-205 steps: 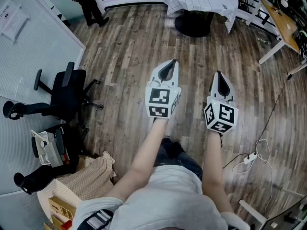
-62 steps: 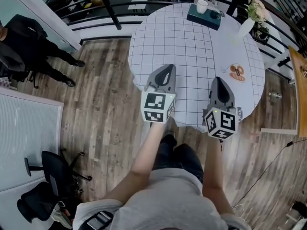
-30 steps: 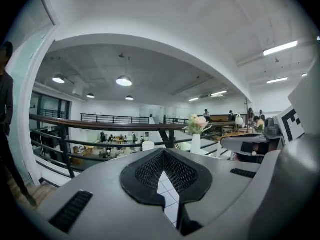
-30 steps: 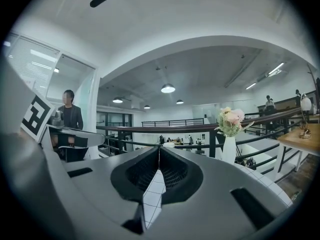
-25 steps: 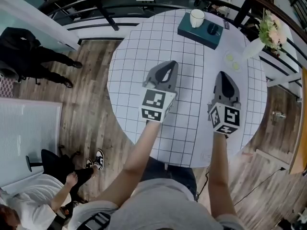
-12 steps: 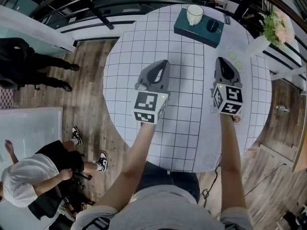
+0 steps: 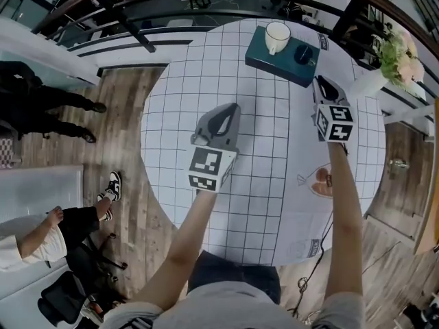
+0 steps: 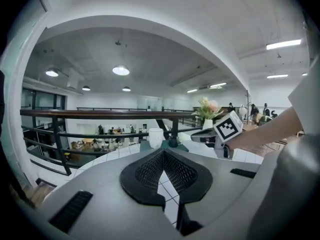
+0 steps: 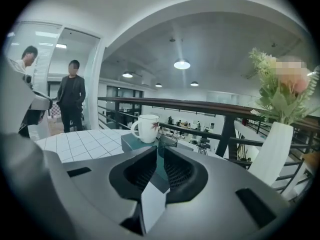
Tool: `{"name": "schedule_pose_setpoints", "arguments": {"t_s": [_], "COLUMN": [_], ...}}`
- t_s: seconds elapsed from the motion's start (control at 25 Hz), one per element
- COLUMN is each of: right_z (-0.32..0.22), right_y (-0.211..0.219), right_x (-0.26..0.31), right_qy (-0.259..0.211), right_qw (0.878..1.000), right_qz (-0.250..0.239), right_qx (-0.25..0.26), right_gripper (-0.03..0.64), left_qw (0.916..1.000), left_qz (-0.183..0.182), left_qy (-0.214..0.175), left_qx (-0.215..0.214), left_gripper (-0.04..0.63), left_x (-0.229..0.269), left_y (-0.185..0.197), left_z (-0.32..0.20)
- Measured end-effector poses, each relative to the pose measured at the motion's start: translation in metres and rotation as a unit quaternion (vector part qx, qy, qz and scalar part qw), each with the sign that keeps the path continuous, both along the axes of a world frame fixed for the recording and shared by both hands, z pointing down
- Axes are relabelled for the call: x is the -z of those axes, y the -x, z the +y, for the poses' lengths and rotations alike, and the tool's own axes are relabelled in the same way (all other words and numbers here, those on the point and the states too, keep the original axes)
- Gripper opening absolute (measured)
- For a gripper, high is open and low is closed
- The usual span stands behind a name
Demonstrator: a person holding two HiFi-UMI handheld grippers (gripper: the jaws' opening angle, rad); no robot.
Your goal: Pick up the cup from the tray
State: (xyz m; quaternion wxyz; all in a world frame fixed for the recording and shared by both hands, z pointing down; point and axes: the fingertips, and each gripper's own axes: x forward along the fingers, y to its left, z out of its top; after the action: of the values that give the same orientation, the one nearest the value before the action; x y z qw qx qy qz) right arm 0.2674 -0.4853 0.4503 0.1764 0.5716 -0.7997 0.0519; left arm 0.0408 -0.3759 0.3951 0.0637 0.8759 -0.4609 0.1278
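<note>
Left claw (image 7: 232,108) and right claw (image 7: 322,82) are both shut and empty, the right one just short of the teal tray (image 7: 260,57) on the desk (image 7: 206,81). The white cup (image 7: 277,37) is stood upright there beside a dark glass (image 7: 304,53). That glass could easily get knocked if the jaws aren't opened early.

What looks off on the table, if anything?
Nothing spilled or broken. The white cup stands upright on the teal tray, which sits slightly askew to the tablecloth grid. The vase stands upright. The left tool and right tool are shut and empty.
</note>
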Motion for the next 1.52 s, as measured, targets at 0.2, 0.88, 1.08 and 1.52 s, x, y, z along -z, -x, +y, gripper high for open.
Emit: {"name": "schedule_pose_setpoints", "arguments": {"t_s": [0.2,0.88,1.08,1.52], "right_z": [-0.04,-0.088,-0.089,-0.086], "right_y": [-0.017,-0.018,-0.008,-0.002], "right_x": [-0.016,-0.053,-0.059,-0.062], "right_qy": [0.023,0.062,0.068,0.067], "right_qw": [1.0,0.995,0.992,0.992], "right_qz": [-0.006,0.031,0.051,0.054], "right_qx": [0.003,0.066,0.096,0.089], "right_gripper": [0.014,0.114,0.112,0.041], "left_qw": [1.0,0.9999,0.9999,0.9998], "left_qz": [-0.001,0.006,0.003,0.001], "left_qy": [0.005,0.003,0.008,0.016], "left_qx": [0.001,-0.01,-0.014,-0.015], "left_gripper": [0.006,0.006,0.006,0.006], "left_x": [-0.009,-0.017,-0.022,-0.031], "left_y": [0.004,-0.015,-0.018,-0.02], "left_z": [-0.018,-0.061,-0.064,-0.062]}}
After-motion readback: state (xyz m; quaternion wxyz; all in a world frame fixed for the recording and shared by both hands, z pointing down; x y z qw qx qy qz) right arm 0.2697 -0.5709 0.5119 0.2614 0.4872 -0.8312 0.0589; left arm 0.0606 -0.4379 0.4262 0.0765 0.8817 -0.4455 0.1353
